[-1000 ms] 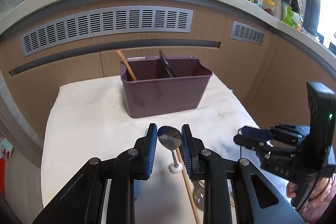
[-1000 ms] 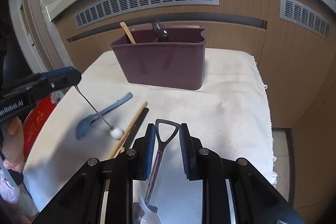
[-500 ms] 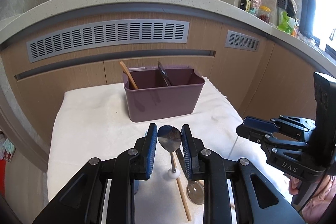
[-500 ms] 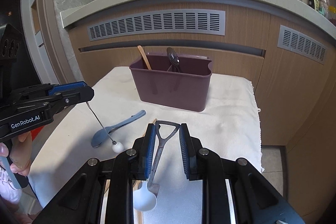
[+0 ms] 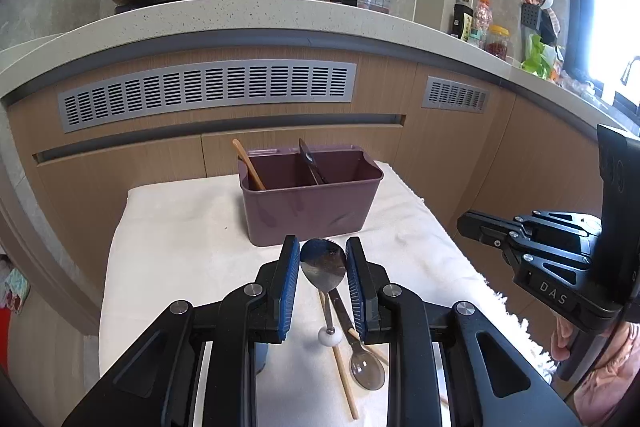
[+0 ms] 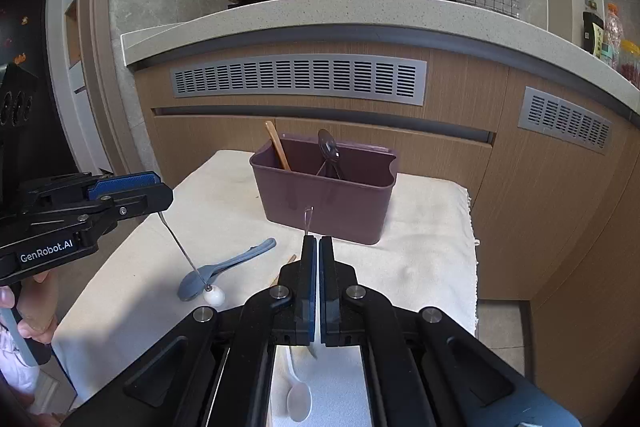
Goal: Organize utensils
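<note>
While gripped, shiny oval metal spoon, boxy plum caddy.

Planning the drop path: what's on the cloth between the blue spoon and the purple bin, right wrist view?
Nothing. In the right wrist view, the cloth between the blue spoon and the bin is bare.

Your left gripper tilts downward with its blue pads a little apart, clamped on what sits between them. Your right gripper also tilts downward, its jaws pressed nearly together, pinching something thin.
</note>
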Tool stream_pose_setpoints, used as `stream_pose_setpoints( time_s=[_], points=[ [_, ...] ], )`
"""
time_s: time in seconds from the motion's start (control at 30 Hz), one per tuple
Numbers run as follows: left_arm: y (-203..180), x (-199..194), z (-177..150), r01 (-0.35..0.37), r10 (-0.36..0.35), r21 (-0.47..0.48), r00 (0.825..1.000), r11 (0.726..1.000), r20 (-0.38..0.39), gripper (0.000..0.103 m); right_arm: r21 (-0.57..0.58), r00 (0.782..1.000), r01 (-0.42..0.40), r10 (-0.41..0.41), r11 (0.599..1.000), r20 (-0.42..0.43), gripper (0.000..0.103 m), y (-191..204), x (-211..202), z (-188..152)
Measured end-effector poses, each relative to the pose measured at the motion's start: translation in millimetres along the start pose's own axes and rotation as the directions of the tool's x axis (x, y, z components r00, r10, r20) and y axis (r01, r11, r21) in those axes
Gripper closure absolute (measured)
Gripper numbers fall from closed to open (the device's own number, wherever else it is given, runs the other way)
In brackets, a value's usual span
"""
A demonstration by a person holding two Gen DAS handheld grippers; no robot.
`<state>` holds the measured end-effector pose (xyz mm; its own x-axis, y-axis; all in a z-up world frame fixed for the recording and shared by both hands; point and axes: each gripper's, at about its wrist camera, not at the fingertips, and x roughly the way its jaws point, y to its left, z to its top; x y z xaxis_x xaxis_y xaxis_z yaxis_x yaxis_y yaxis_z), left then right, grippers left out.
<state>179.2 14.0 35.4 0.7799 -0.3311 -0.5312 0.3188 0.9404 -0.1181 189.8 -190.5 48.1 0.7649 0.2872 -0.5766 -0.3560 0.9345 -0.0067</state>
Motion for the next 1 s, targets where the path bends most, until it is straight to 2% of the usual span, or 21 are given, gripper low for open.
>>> stream_pose_setpoints(
  time_s=[0.07, 0.13, 0.2, 0.33, 0.47, 0.57, 0.63, 0.73, 0.8, 1.0],
  points=[
    [0.9, -0.3, -0.4, -0.001, 0.001, -0.001, 1.0, 1.0, 0.0, 0.079, -0.017, 0.999, -0.014, 0.013, 1.0, -0.034, 0.103, 0.5, 7.7, -1.2],
    [4.4, -0.4, -1.4, -0.001, 0.001, -0.007, 1.0, 1.0, -0.003, 0.079, 0.005, 0.994, -0.062, 0.062, 0.998, -0.093, 0.101, -4.2, 25.6, -7.5],
    [9.9, 1.1, -3.7, -0.004, 0.004, -0.016, 1.0, 1.0, -0.01, 0.079, 0.029, 0.976, -0.12, 0.123, 0.992, -0.177, 0.092, -7.3, 49.1, -16.8],
    [20.4, 9.2, -10.0, 0.002, -0.004, -0.041, 0.999, 0.999, -0.047, 0.079, 0.011, 0.949, -0.112, 0.11, 0.994, -0.296, 0.084, -5.4, 91.9, -45.1],
    [25.6, 17.1, -15.9, 0.006, -0.009, -0.047, 0.998, 0.999, -0.068, 0.079, 0.014, 0.929, -0.12, 0.118, 0.993, -0.35, 0.062, -8.0, 118.1, -69.4],
    [27.3, 21.5, -17.7, 0.011, -0.015, -0.057, 0.997, 0.998, -0.077, 0.079, 0.027, 0.924, -0.086, 0.09, 0.996, -0.371, 0.062, -11.7, 133.1, -75.6],
    [28.2, 23.0, -18.7, 0.011, -0.016, -0.059, 0.997, 0.998, -0.081, 0.079, 0.033, 0.929, -0.074, 0.081, 0.997, -0.36, 0.062, -12.7, 135.7, -76.3],
    [28.9, 24.1, -19.9, 0.009, -0.015, -0.064, 0.996, 0.998, -0.086, 0.079, 0.003, 0.928, -0.064, 0.061, 0.998, -0.369, 0.062, -9.2, 135.5, -74.9],
    [29.0, 24.3, -19.9, 0.009, -0.015, -0.067, 0.996, 0.998, -0.087, 0.079, -0.002, 0.928, -0.071, 0.066, 0.997, -0.368, 0.073, -6.7, 133.9, -73.4],
    [29.2, 23.5, -18.7, 0.004, -0.009, -0.066, 0.996, 0.998, -0.084, 0.079, -0.024, 0.942, -0.065, 0.054, 0.998, -0.331, 0.074, -5.4, 114.5, -63.8]
  ],
)
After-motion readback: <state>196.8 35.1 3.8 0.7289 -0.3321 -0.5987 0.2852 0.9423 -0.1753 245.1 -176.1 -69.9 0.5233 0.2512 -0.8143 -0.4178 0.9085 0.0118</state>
